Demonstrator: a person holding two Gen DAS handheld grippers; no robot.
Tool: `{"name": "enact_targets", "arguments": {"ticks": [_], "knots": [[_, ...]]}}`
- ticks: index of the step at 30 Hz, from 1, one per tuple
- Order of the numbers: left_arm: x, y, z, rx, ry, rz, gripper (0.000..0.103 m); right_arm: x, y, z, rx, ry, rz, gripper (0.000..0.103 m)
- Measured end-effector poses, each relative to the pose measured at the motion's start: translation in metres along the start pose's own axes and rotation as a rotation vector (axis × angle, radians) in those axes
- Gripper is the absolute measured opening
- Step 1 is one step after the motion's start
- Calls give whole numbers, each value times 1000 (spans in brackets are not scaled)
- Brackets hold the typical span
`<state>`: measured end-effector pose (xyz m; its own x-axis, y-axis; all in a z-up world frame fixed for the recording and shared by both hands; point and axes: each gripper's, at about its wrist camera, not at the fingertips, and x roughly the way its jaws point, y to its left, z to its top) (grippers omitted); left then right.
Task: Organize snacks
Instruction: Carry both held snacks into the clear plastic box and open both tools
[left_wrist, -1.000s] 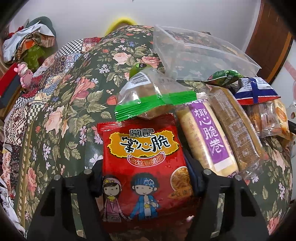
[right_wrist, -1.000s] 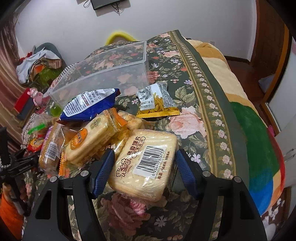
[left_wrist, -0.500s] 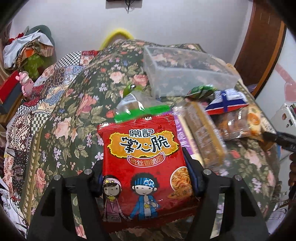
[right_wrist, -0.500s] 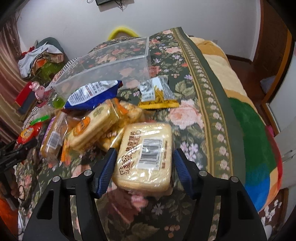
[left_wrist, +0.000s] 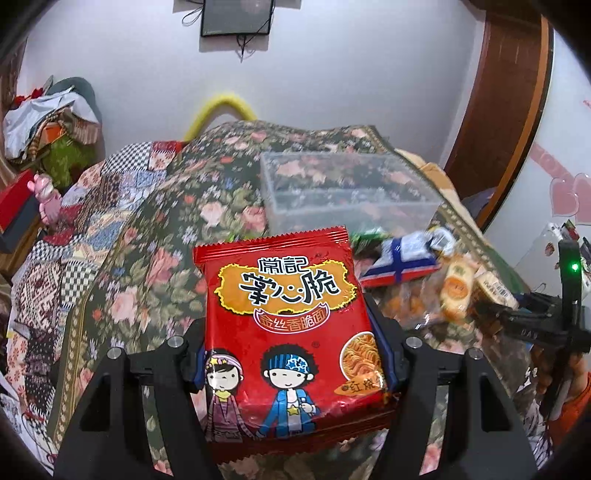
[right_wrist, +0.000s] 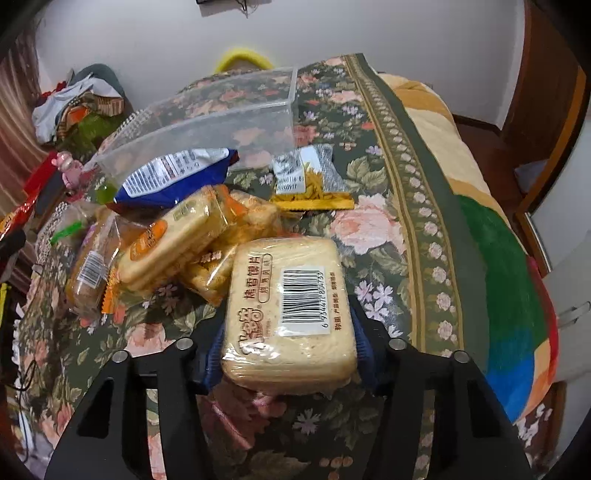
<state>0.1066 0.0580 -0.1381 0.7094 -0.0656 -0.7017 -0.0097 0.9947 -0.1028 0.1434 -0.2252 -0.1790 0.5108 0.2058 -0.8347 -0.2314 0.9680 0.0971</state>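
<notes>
Our left claw (left_wrist: 293, 363) pinches the red noodle pack (left_wrist: 286, 325) by its sides, carried above the bed (left_wrist: 147, 266) so it can go into the clear box (left_wrist: 347, 192) beyond. Our right claw (right_wrist: 288, 354) has just been closing on the pale cracker pack (right_wrist: 290, 317), pads against its sides, lying beside the snack pile (right_wrist: 177, 240).

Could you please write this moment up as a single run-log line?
left gripper: shut on red noodle packet, lifted | right gripper: jaws just closing, shut on pale bread-slice pack | clear bin: empty
</notes>
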Motion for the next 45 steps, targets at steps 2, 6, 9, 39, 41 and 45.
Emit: {"name": "enact_targets", "arguments": {"ticks": [2,6,9,39,41,45], "knots": [[-1,-6,9,13,-19,-3,67,-6,1,1,-6,-23,-11,53],[-2,-16,29,32,-54,-20,67,-25,-4,13,7,-86,4,53],[-1,-20,45,30,-73,-38,67,-43,-3,31,8,-150,28,53],[148,-20,140,39,47,-54,68,23,50,155,-89,-212,89,53],[158,-20,141,40,67,-57,68,31,49,158,-93,-189,91,53],[181,-19,141,35,118,-68,68,52,52,162,-120,-137,83,53]]}}
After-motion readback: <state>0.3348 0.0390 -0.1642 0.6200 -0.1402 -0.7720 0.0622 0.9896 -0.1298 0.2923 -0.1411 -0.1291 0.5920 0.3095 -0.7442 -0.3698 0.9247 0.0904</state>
